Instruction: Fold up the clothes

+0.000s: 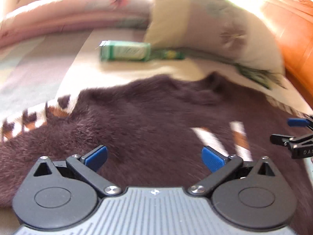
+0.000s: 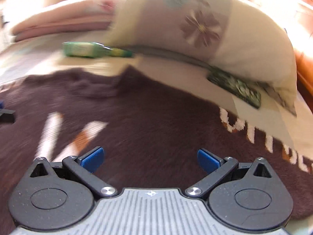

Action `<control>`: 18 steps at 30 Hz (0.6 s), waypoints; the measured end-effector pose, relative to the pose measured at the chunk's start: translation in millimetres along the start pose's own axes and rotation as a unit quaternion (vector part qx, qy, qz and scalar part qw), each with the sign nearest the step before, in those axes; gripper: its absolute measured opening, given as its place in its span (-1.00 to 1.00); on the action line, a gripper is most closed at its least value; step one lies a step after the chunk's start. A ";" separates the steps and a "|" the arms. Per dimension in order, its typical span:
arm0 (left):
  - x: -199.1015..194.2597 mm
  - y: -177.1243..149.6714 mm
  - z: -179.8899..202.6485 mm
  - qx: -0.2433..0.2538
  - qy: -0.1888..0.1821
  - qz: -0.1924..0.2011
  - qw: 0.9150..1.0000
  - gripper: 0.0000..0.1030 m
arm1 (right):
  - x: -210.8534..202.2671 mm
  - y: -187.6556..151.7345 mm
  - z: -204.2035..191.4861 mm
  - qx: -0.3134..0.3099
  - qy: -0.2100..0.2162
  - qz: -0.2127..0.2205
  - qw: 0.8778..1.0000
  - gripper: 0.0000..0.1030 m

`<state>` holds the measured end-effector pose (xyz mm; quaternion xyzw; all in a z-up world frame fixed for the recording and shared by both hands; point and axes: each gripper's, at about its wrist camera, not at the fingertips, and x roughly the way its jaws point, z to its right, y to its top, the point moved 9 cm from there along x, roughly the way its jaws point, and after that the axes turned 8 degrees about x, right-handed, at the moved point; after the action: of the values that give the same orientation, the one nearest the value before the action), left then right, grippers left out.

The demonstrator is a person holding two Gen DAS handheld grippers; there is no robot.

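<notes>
Over the bed, you hold both grippers low and tipped forward above a dark brown fuzzy sweater [image 1: 148, 117] that lies spread flat on the pale bedsheet [image 1: 121, 68], with white and orange markings showing on its surface and a patterned sleeve trailing off toward the left. Your left gripper [image 1: 154, 157] hovers over the middle of the sweater with its jaws spread wide and nothing between them; the blue pads [image 1: 97, 155] sit clear of the fabric, though blur makes it hard to say how close they are to it. Your right gripper [image 2: 150, 157] is posed the same way, jaws released and empty, aimed across the sweater's right half toward the white lettering near its edge. From the left wrist view you can see the tip of your right gripper at the far right edge, so the two tools sit side by side and near each other. Beyond the sweater, a green box [image 1: 125, 51] lies on its side on the sheet, just beside a flowered pillow [image 2: 205, 29] that leans against an orange headboard [image 1: 293, 29]. A folded pink blanket [image 1: 68, 15] runs along the far left. Both views are blurred.
</notes>
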<state>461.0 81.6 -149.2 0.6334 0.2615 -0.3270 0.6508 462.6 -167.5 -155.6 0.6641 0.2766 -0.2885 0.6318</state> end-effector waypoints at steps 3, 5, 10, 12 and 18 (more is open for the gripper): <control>28.3 9.5 -14.9 -0.009 -0.001 -0.003 1.000 0.99 | 36.7 6.2 5.1 0.015 -0.013 -0.012 1.000 1.00; 41.4 22.0 -21.7 -0.002 0.007 0.007 1.000 0.99 | 50.0 15.4 6.3 0.019 -0.006 -0.002 1.000 1.00; 74.2 56.0 -39.6 -0.014 0.015 0.014 1.000 0.99 | 69.7 41.0 9.9 0.031 0.001 0.000 1.000 1.00; 85.5 66.7 -45.7 -0.021 0.018 0.014 1.000 0.99 | 70.4 48.0 12.0 0.032 0.003 0.000 0.999 1.00; 83.2 81.8 -45.2 0.000 0.024 0.005 1.000 0.99 | 72.4 69.3 18.4 0.034 0.008 0.000 0.999 1.00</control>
<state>580.2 117.4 -161.3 0.6422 0.2742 -0.3086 0.6458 562.0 -189.1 -162.1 0.6877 0.2716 -0.2922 0.6066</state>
